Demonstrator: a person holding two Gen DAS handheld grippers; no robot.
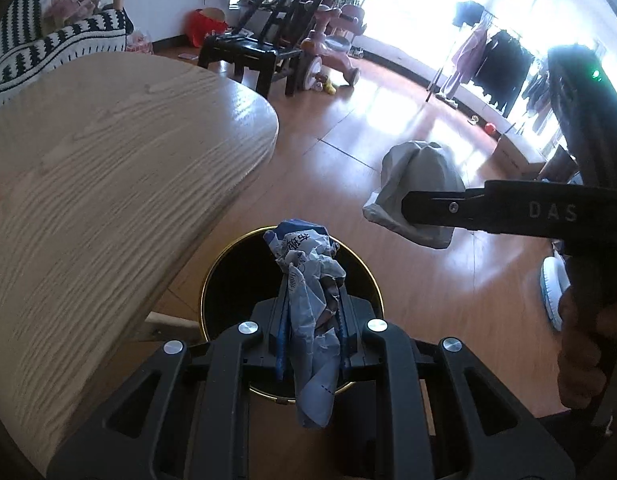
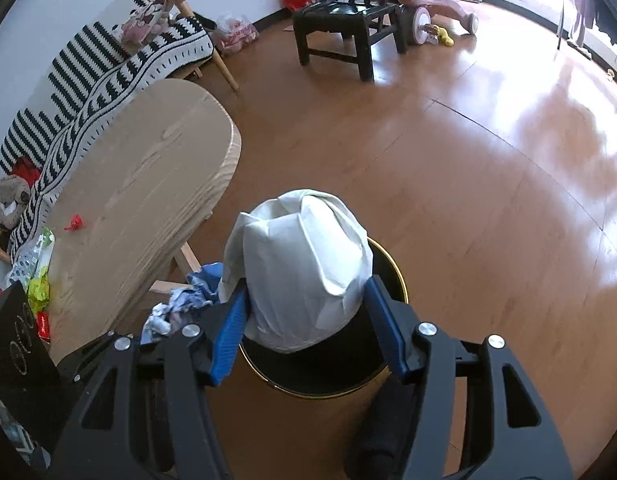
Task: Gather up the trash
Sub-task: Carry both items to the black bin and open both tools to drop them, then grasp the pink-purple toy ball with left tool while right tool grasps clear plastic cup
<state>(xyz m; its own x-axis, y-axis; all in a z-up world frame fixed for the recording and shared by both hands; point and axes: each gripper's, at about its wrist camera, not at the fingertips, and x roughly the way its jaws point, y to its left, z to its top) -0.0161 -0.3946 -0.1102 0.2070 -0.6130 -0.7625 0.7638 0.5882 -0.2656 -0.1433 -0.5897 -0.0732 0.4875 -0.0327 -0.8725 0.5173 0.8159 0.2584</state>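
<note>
My left gripper (image 1: 311, 292) is shut on a crumpled blue-and-white wrapper (image 1: 314, 320), which hangs over the mouth of a black bin with a gold rim (image 1: 206, 280). To its right, my right gripper (image 1: 424, 210) is shut on a white paper bundle (image 1: 420, 168). In the right wrist view the blue pads (image 2: 232, 324) press both sides of that bundle (image 2: 304, 256), and the right gripper (image 2: 308, 286) holds it above the bin (image 2: 320, 394). The wrapper (image 2: 188, 300) shows at the left there. The bin's inside is dark.
A pale wooden table (image 1: 108, 168) stands left of the bin, with a red scrap (image 2: 75, 224), green wrappers (image 2: 38, 280) and a black box (image 2: 16, 340) on it. A striped sofa (image 2: 88, 64), a black chair (image 2: 340, 16) and a pink tricycle (image 2: 428, 0) stand farther off. Wooden floor lies to the right.
</note>
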